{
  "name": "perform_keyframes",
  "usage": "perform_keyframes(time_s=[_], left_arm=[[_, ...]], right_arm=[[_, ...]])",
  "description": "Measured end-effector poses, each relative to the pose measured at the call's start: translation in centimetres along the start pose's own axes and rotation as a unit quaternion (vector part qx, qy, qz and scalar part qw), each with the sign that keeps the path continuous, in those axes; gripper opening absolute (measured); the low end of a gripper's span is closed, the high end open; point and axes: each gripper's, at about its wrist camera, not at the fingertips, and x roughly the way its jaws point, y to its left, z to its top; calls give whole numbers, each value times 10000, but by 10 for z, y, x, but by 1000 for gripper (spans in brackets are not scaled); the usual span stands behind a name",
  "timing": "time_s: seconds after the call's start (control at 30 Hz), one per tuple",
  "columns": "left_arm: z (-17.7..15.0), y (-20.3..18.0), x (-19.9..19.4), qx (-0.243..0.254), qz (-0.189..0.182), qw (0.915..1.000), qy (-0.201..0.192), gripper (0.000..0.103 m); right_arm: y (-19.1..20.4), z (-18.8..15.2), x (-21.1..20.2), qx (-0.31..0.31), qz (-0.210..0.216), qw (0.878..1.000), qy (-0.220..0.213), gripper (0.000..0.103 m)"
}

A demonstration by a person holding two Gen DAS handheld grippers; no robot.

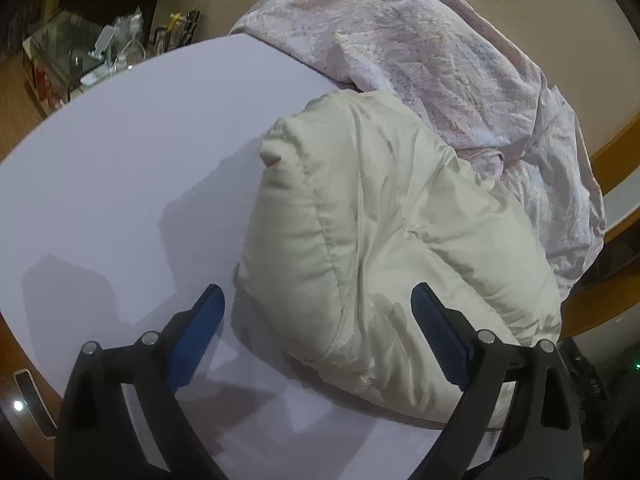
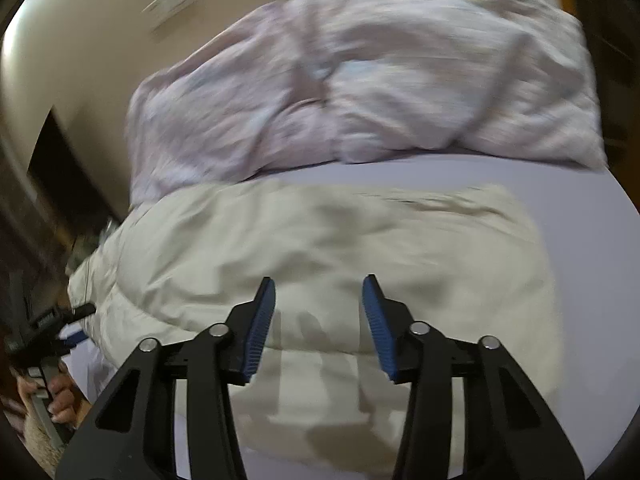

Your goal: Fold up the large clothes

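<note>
Puffy cream jacket [image 1: 384, 248], one of them, lies folded into a fat bundle on the pale table [image 1: 120, 152].

It looks soft and shiny, with stitched lines and many small wrinkles. Behind it sits one big crumpled pink blanket [image 1: 420, 64], touching the jacket's far edge. There are two grippers. The left gripper [image 1: 318, 312] has its blue jaws wide apart, one on each side of the jacket's near corner, not squeezing it. The right gripper [image 2: 319, 300] hangs above the jacket with its jaws partly apart and nothing between them. One hand [image 2: 60, 396] shows at the table's edge, holding the left gripper.
</note>
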Motion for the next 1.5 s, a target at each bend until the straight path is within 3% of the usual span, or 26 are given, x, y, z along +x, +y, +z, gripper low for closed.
perform_keyframes(time_s=[0.13, 0.5, 0.73, 1.0, 1.17, 1.3, 1.37, 1.5], left_arm=[[-3, -4, 0, 89, 1, 9999, -67, 94], [4, -12, 17, 59, -154, 9999, 23, 95], [12, -14, 27, -64, -378, 9993, 53, 95], [24, 0, 36, -543, -694, 9961, 55, 93], [27, 0, 38, -519, -690, 9963, 23, 81], [30, -3, 36, -486, -701, 9964, -19, 59], [33, -7, 32, -433, -772, 9961, -49, 43], [40, -23, 18, -256, -823, 9962, -147, 32]], right_arm=[[27, -5, 25, -403, -100, 9991, 76, 38], [31, -13, 88, -551, -445, 9957, 598, 40], [34, -12, 98, -626, -601, 9938, 691, 40], [32, -8, 100, -593, -565, 9944, 675, 40], [33, -8, 100, -583, -569, 9945, 654, 40], [33, -7, 100, -579, -559, 9947, 635, 40], [33, -7, 100, -590, -557, 9946, 641, 40], [32, -7, 100, -600, -555, 9946, 635, 40]])
